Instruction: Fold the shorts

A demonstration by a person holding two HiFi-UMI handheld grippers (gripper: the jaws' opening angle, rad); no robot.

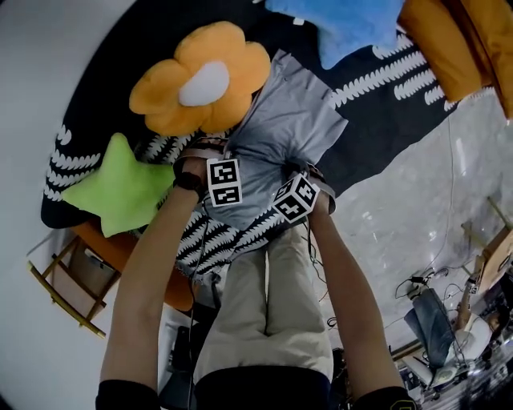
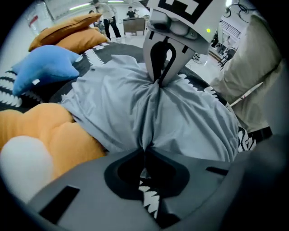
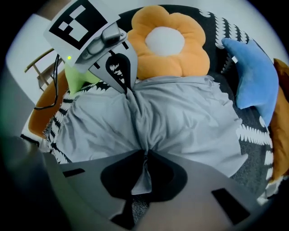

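Grey shorts [image 1: 287,126] lie spread on a black-and-white rug [image 1: 377,104] in the head view, their near edge under both grippers. In the left gripper view, my left gripper [image 2: 145,151] is shut on a bunched pinch of the shorts [image 2: 180,122]. Across the cloth, the right gripper [image 2: 159,82] pinches another gathered fold. In the right gripper view, my right gripper [image 3: 145,155] is shut on the shorts' [image 3: 180,117] hem, and a flap of fabric hangs between its jaws. The left gripper [image 3: 128,91] stands opposite it. Both marker cubes [image 1: 224,182] hide the fingertips in the head view.
An orange flower cushion [image 1: 200,76] touches the shorts' far left side. A green star cushion [image 1: 120,188] lies at the left, with a blue star cushion [image 1: 345,24] and an orange pillow [image 1: 457,44] beyond. A wooden chair [image 1: 68,280] and cables [image 1: 433,280] stand on the pale floor.
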